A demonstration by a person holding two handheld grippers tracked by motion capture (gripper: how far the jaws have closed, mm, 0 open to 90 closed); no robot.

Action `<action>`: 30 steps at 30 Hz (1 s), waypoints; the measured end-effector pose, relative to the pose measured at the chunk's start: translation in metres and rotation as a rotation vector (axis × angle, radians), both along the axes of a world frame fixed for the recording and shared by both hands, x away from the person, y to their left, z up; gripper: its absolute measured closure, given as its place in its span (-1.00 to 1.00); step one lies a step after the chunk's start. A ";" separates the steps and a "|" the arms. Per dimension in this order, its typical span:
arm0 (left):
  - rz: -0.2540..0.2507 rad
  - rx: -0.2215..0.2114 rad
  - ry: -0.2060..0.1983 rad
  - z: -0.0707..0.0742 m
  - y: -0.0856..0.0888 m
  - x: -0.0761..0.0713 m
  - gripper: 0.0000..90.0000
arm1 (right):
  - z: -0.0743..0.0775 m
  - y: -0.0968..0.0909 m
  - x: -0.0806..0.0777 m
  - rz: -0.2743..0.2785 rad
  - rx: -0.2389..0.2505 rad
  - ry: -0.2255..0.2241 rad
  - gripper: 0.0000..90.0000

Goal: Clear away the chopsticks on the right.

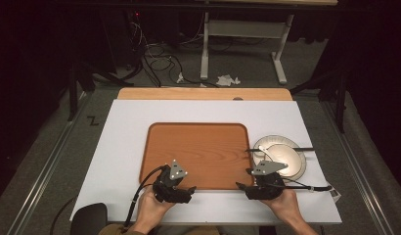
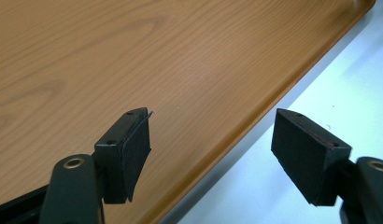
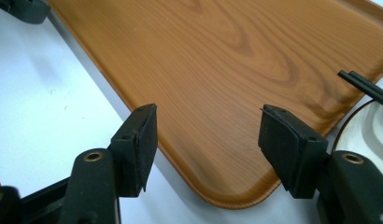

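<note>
High view shows two hands coming in from the bottom edge, each holding a gripper low over the near side of the white desk [image 1: 120, 147]. The left gripper [image 1: 188, 190] points right, and its fingers [image 2: 129, 154] are wide apart with nothing between them, one over the wooden tray [image 1: 198, 154], one over the desk. The right gripper [image 1: 241, 187] points left, toward the tray's near right corner, its fingers [image 3: 138, 144] also wide apart and empty. Farther back, right of the tray, sits a white plate [image 1: 291, 164] with black chopsticks [image 1: 281, 149] across it.
</note>
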State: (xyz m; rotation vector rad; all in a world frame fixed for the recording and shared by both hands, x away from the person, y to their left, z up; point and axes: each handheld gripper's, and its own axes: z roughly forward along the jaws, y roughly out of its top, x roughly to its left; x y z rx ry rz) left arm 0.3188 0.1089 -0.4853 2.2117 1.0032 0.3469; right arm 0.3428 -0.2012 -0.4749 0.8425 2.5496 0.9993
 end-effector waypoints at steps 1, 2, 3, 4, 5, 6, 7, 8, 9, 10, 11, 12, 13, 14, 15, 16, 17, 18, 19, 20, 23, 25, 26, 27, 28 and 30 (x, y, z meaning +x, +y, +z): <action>-0.001 0.000 -0.001 0.000 0.000 0.000 -0.37 | -0.001 0.000 0.000 0.002 0.000 -0.003 -0.13; -0.001 0.000 -0.004 0.000 0.000 -0.001 -0.37 | -0.001 0.000 -0.001 0.009 -0.003 -0.008 -0.12; 0.002 -0.001 -0.008 0.001 0.000 -0.001 -0.38 | -0.001 0.000 -0.001 0.009 0.002 -0.012 -0.11; 0.005 -0.004 -0.011 0.001 0.000 -0.001 -0.38 | 0.000 0.000 -0.002 0.006 0.000 -0.012 -0.10; 0.009 -0.006 -0.013 0.001 0.001 -0.001 -0.38 | 0.000 -0.001 -0.002 0.004 0.006 -0.008 -0.10; 0.011 -0.007 -0.014 0.002 0.001 -0.002 -0.38 | 0.000 -0.001 -0.002 0.001 0.007 -0.010 -0.10; 0.011 -0.008 -0.014 0.002 0.002 -0.002 -0.38 | 0.000 -0.001 -0.002 0.000 0.008 -0.008 -0.10; 0.008 -0.006 -0.012 0.002 0.001 -0.002 -0.38 | 0.000 0.000 -0.002 0.004 0.009 -0.005 -0.10; 0.004 -0.001 -0.009 0.001 0.001 -0.002 -0.38 | 0.000 0.000 -0.001 0.010 0.008 -0.005 -0.10; 0.000 0.001 -0.007 0.001 0.001 -0.002 -0.38 | -0.001 0.000 -0.001 0.013 0.006 -0.002 -0.10; -0.002 0.003 -0.007 0.001 0.000 -0.002 -0.38 | -0.001 0.000 -0.001 0.012 0.006 -0.001 -0.10; -0.003 0.001 -0.007 0.001 0.000 -0.002 -0.38 | -0.001 0.000 -0.001 0.012 0.006 0.000 -0.12; -0.002 -0.001 -0.005 0.001 0.001 -0.002 -0.38 | -0.001 0.000 -0.001 0.008 0.006 -0.005 -0.14; -0.001 -0.002 -0.005 0.001 0.001 -0.001 -0.38 | 0.000 0.000 -0.001 -0.002 0.006 -0.013 -0.17; 0.001 -0.001 -0.004 0.001 0.001 -0.001 -0.38 | 0.002 -0.001 -0.001 -0.013 0.008 -0.020 -0.18; 0.002 0.000 -0.004 0.001 0.001 -0.001 -0.38 | 0.003 -0.002 -0.001 -0.018 0.009 -0.019 -0.19; 0.000 -0.001 -0.005 0.001 0.001 -0.002 -0.38 | 0.005 -0.003 -0.001 -0.023 0.014 -0.029 -0.20; 0.000 0.001 -0.006 0.001 0.000 -0.002 -0.38 | 0.006 -0.004 -0.002 -0.023 0.017 -0.037 -0.21; -0.002 0.004 -0.006 0.001 0.000 -0.002 -0.38 | 0.007 -0.004 -0.002 -0.020 0.026 -0.052 -0.21; -0.003 0.004 -0.003 0.001 0.000 -0.002 -0.38 | 0.008 -0.005 -0.003 -0.014 0.031 -0.057 -0.21; -0.002 0.006 -0.005 0.001 0.000 -0.002 -0.38 | 0.010 -0.005 -0.002 -0.006 0.062 0.003 -0.15; 0.000 0.000 -0.006 0.001 0.001 -0.001 -0.38 | 0.011 -0.006 -0.001 0.001 0.057 0.011 -0.13; 0.003 0.001 -0.010 0.001 0.002 -0.001 -0.38 | 0.012 -0.006 -0.001 -0.001 0.060 0.013 -0.13; 0.005 -0.001 -0.015 0.002 0.002 -0.001 -0.38 | 0.013 -0.007 -0.001 0.005 0.057 0.010 -0.13; 0.005 -0.001 -0.015 0.002 0.002 -0.001 -0.38 | 0.014 -0.008 -0.001 0.000 0.062 0.007 -0.13; 0.006 -0.006 -0.020 0.003 0.002 -0.002 -0.37 | 0.016 -0.010 -0.001 -0.006 0.060 -0.003 -0.13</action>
